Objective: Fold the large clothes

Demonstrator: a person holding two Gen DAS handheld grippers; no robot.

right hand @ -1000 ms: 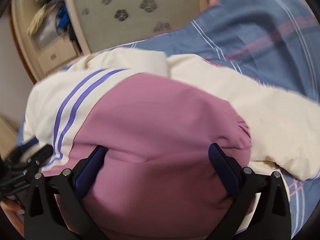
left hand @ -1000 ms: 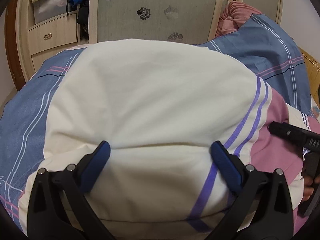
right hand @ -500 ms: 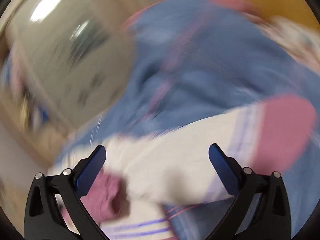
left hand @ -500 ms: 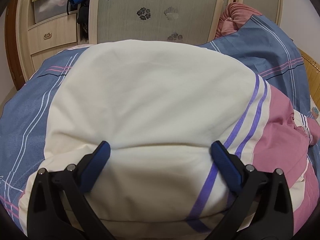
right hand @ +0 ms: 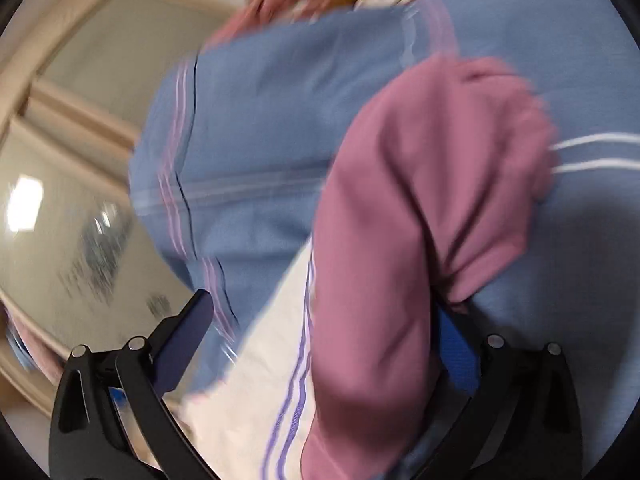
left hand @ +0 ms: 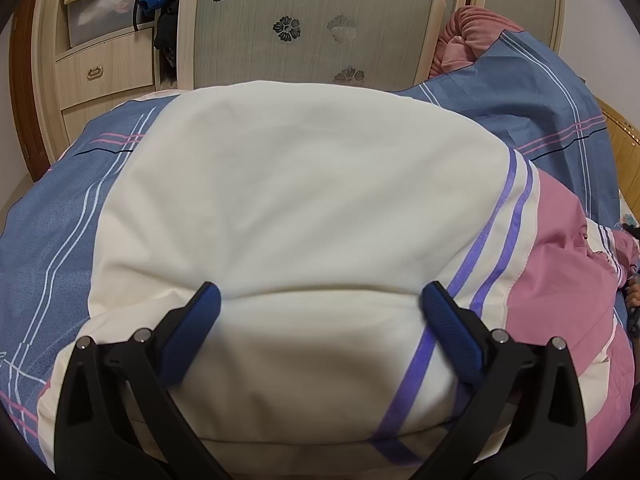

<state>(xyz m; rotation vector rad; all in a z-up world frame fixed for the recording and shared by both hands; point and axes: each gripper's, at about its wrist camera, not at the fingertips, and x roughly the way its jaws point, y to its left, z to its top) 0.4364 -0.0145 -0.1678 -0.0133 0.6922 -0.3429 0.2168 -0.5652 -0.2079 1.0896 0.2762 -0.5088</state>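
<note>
Leftward, the left gripper (left hand: pixel 320 308) rests on the cream garment (left hand: pixel 304 200) spread over the blue striped bedsheet (left hand: pixel 48 232), its fingers (left hand: pixel 194 320) spread wide and gripping nothing. Rightward, the right gripper (right hand: pixel 324 320) has its fingers (right hand: pixel 184 332) spread too, with the garment's pink sleeve (right hand: pixel 420 208) draped between them in a blurred view.

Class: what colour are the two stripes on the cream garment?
Purple stripes, clearest in the left wrist view.

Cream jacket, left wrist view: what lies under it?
The blue striped bedsheet shows around the cream jacket, running under its edges. Whatever lies beneath its middle is covered.
</note>
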